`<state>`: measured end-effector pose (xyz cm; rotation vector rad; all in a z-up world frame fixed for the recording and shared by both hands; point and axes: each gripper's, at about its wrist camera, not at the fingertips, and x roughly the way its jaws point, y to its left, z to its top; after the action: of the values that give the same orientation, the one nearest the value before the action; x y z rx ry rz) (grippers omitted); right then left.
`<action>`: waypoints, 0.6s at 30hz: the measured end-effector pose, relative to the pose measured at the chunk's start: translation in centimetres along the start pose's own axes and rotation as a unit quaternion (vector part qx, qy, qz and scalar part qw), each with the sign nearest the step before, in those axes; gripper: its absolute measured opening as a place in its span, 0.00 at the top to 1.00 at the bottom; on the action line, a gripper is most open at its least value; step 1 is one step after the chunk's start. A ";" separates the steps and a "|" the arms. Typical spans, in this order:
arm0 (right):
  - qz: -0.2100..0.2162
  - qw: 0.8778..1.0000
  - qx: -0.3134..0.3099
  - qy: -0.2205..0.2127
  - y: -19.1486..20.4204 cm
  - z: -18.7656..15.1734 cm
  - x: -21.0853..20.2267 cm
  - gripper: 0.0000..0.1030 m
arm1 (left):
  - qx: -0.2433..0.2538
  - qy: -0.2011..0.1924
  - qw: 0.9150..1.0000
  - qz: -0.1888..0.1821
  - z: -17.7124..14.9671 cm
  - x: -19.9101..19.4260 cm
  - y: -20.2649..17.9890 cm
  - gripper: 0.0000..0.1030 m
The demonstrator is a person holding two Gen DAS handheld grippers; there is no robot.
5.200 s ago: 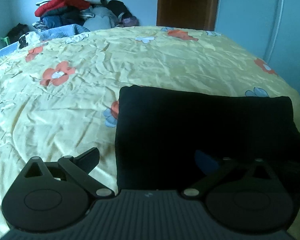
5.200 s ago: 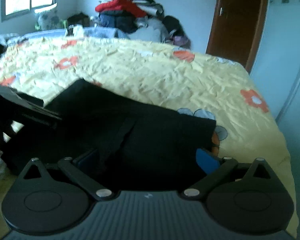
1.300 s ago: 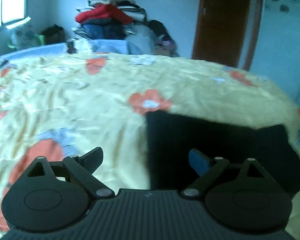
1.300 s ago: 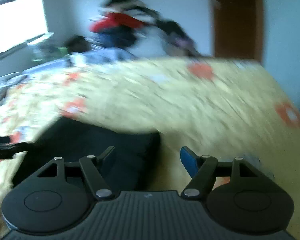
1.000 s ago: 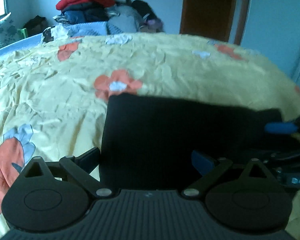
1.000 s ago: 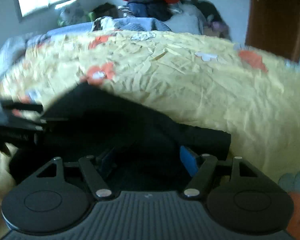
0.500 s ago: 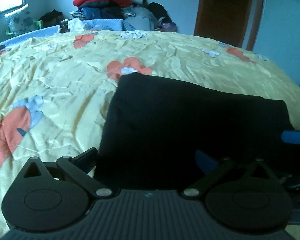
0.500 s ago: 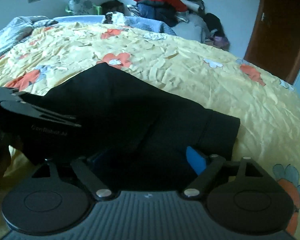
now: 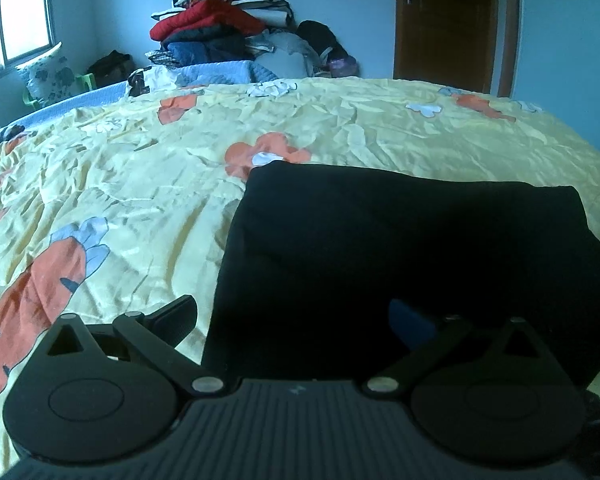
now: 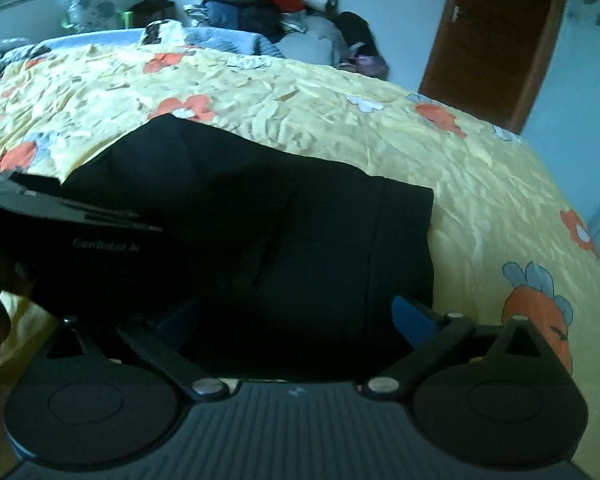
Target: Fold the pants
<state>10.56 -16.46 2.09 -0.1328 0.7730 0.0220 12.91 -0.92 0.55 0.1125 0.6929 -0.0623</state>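
The black pants (image 9: 400, 240) lie folded into a thick rectangle on the yellow flowered bedspread (image 9: 140, 184), near the bed's front edge. My left gripper (image 9: 296, 316) is open, its jaws wide apart over the near left edge of the pants, holding nothing. In the right wrist view the pants (image 10: 284, 220) fill the middle, with a seam and a pocket slit showing. My right gripper (image 10: 296, 316) is open over the pants' near right edge. The left gripper's body (image 10: 60, 216) shows at the left of the right wrist view.
A tall pile of clothes (image 9: 220, 28) stands against the far wall behind the bed. A brown door (image 9: 448, 20) is at the far right. A window (image 9: 12, 24) is at the far left. The bedspread (image 10: 500, 200) falls off at the right.
Both grippers swung across the bed and came back to the pants' near edge. In the last half second both views shifted a little; the pants lie still.
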 end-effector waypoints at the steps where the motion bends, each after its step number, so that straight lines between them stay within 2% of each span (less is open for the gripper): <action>1: -0.005 1.000 0.001 0.003 0.1 0.1 -0.2 0.00 | 0.000 -0.002 1.000 0.000 0.0 -0.2 0.0 0.00; 4: -0.012 1.000 0.002 0.001 0.5 0.0 -1.4 0.00 | 0.006 -0.002 1.000 0.004 -0.1 -0.9 0.1 0.00; 7: -0.001 1.000 0.030 0.002 0.3 -0.5 -2.6 0.00 | -0.001 -0.006 1.000 0.001 -0.3 -1.8 0.5 0.00; 12: 0.008 0.994 0.083 0.069 -0.2 -1.8 -2.4 0.00 | -0.015 -0.016 1.000 -0.002 -1.1 -3.6 1.0 0.00; 18: 0.009 0.993 0.107 0.052 -1.0 -4.6 -3.9 0.00 | -0.020 -0.025 0.999 -0.004 -3.0 -6.1 1.4 0.00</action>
<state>4.67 -17.93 1.67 0.0768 0.8748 -0.0518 6.45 0.96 2.32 0.0695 0.6445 -0.0588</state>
